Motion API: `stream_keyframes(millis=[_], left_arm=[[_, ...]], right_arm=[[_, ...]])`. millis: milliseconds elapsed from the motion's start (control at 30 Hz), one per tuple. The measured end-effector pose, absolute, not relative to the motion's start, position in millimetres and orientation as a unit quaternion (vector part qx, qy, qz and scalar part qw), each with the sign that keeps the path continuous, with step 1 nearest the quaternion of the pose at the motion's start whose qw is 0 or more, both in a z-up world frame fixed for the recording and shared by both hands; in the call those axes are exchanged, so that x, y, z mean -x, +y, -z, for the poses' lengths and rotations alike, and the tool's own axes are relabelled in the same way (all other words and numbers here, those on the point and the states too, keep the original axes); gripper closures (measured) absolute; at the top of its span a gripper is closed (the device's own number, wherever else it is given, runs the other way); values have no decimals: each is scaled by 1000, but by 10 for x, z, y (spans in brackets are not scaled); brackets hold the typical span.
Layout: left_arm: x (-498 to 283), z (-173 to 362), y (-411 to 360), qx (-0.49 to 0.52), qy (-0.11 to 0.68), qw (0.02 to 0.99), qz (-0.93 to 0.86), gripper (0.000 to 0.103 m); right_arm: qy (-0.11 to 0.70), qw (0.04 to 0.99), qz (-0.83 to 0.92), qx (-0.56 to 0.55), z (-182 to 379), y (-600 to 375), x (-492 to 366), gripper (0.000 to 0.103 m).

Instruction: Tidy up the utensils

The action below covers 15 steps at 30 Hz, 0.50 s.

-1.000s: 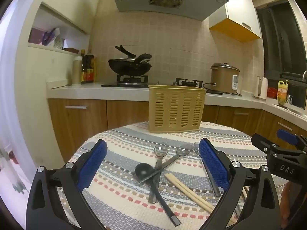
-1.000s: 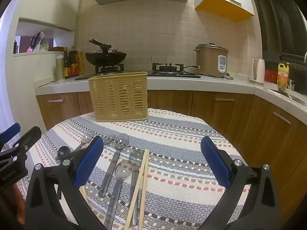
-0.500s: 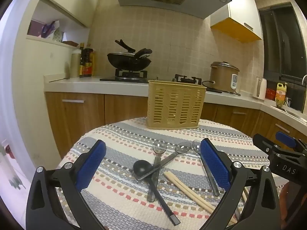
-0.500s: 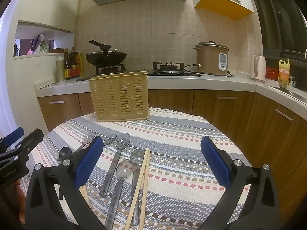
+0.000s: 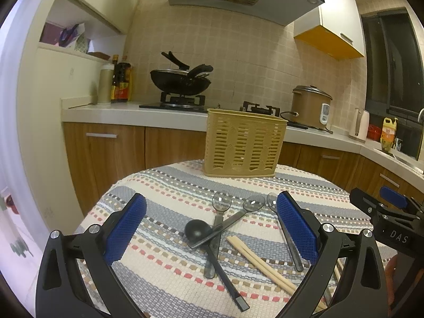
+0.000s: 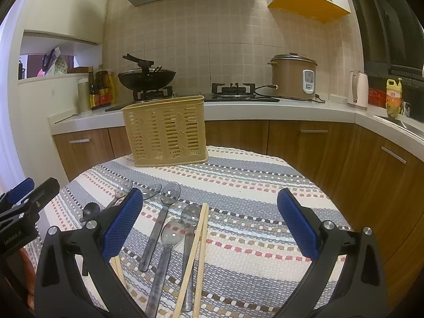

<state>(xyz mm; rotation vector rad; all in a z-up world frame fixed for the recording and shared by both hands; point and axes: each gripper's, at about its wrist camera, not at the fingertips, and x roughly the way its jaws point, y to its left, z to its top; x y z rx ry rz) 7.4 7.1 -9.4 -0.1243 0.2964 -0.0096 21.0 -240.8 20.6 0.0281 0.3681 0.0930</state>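
A yellow slotted utensil basket [image 5: 245, 145] [image 6: 165, 131] stands at the far side of the striped table. Between it and me lie a black spoon [image 5: 197, 232], several clear spoons [image 5: 221, 201] [image 6: 169, 234] and wooden chopsticks [image 5: 262, 258] [image 6: 197, 238]. My left gripper [image 5: 210, 232] is open and empty, held above the black spoon and crossed spoons. My right gripper [image 6: 209, 228] is open and empty, above the chopsticks and clear spoons. Each gripper shows at the edge of the other's view.
The table has a striped woven cloth [image 6: 251, 185]. Behind it runs a kitchen counter [image 5: 132, 111] with a wok [image 5: 180, 80] on a stove, bottles [image 5: 120, 84], a rice cooker [image 6: 294, 76] and a kettle [image 6: 359, 90]. Wooden cabinets stand below.
Both views have shifted slightly; the left gripper has tilted up a little. Utensils and basket have not moved. Both grippers stay open.
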Motion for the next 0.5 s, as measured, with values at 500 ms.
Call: stream_keyframes(millis=[500], left_arm=[[-84,93,115,74,155,985,5,8]], right_arm=[[184,982,-47,-17,-200,-2396,-213,6]])
